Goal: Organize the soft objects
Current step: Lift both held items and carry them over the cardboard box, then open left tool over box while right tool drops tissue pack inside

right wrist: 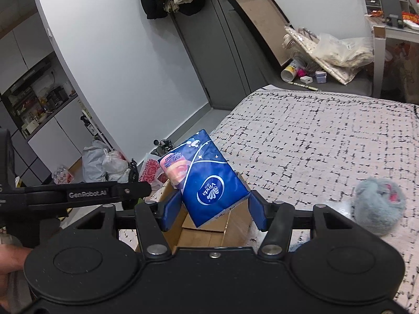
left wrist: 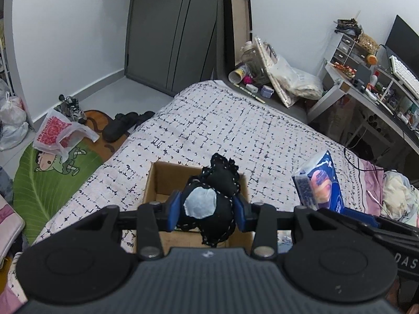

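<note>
A black plush toy (left wrist: 209, 196) with a pale round patch and white stitching sits between the blue pads of my left gripper (left wrist: 207, 210), which is shut on it. It hangs over an open cardboard box (left wrist: 162, 180) on the bed. My right gripper (right wrist: 213, 210) is shut on a blue tissue pack (right wrist: 207, 180), tilted above the same box (right wrist: 207, 231). The left wrist view shows that pack (left wrist: 319, 183) just right of the box. A grey fluffy toy (right wrist: 377, 204) lies on the bed to the right. The left gripper's body (right wrist: 78, 196) shows at the left of the right wrist view.
The bed (left wrist: 235, 125) has a white cover with black check marks. A green floor mat (left wrist: 47, 172), a plastic bag (left wrist: 57, 133) and shoes (left wrist: 123, 125) lie left of it. Clutter (left wrist: 275, 78) crowds the bed's far end, and a desk (left wrist: 366, 89) stands at the right.
</note>
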The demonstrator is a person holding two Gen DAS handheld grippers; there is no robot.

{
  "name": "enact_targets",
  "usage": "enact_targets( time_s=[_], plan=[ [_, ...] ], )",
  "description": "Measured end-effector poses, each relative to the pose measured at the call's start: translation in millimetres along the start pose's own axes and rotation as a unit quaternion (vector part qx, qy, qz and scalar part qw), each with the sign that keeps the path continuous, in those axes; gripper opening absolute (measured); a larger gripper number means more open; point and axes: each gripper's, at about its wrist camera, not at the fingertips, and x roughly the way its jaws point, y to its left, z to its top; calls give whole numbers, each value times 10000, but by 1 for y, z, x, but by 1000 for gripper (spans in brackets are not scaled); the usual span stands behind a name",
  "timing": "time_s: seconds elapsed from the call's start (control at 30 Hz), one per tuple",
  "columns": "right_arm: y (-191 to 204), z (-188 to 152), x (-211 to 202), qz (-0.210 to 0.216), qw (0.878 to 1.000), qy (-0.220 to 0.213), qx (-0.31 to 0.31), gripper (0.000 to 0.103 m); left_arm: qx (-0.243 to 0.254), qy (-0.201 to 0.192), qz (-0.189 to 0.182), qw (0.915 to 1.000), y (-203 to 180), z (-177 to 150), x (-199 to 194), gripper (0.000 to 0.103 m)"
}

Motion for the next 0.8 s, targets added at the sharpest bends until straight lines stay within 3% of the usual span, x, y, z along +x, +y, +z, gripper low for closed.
enact_targets(
  time_s=[0.57,0.7,0.8],
  plan=[
    [-19,-8,57,-42,9989,250,402,55,15,508,104,9987,22,5,87,42],
    [-24,-12,69,-89,9984,339,449,55,36,491,217,9986,23,6,95,45],
    [-26,-15,75,-54,9981,385,486,55,21,522,210,9984,25,7,99,54]
  ],
)
